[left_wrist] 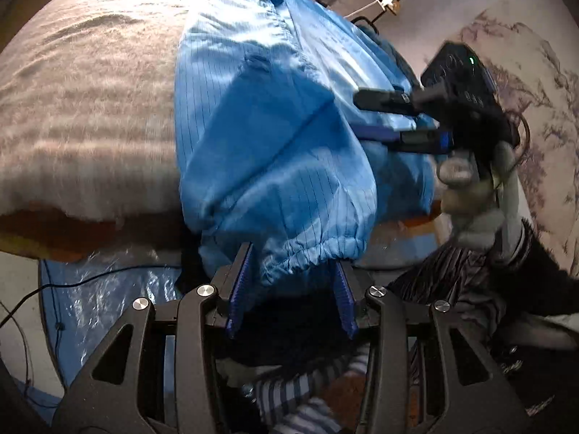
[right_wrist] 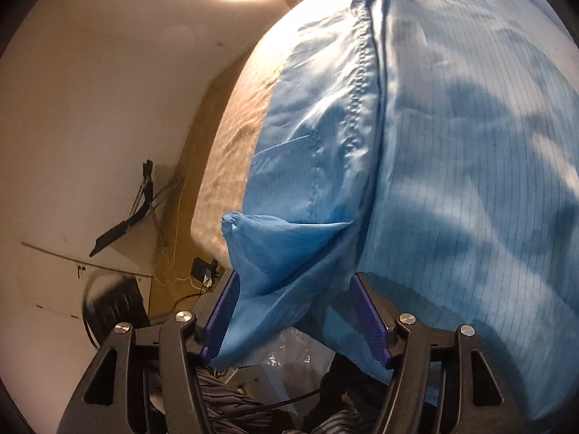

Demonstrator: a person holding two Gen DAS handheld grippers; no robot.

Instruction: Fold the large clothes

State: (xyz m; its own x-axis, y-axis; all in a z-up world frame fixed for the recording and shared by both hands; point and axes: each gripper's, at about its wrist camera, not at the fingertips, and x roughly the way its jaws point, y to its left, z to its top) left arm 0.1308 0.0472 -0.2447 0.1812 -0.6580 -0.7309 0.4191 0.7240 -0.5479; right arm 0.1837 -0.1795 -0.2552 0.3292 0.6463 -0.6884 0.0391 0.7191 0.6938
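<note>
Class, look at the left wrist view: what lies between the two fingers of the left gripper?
The gathered elastic hem of the blue garment hangs between the fingers of the left gripper, whose jaws stand apart without pinching it. The left wrist view shows this.

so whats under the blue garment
The blue garment lies on a beige fuzzy blanket, which shows beside it. Its elastic hem hangs over the near edge. Whatever lies beneath the garment's middle is covered.
</note>
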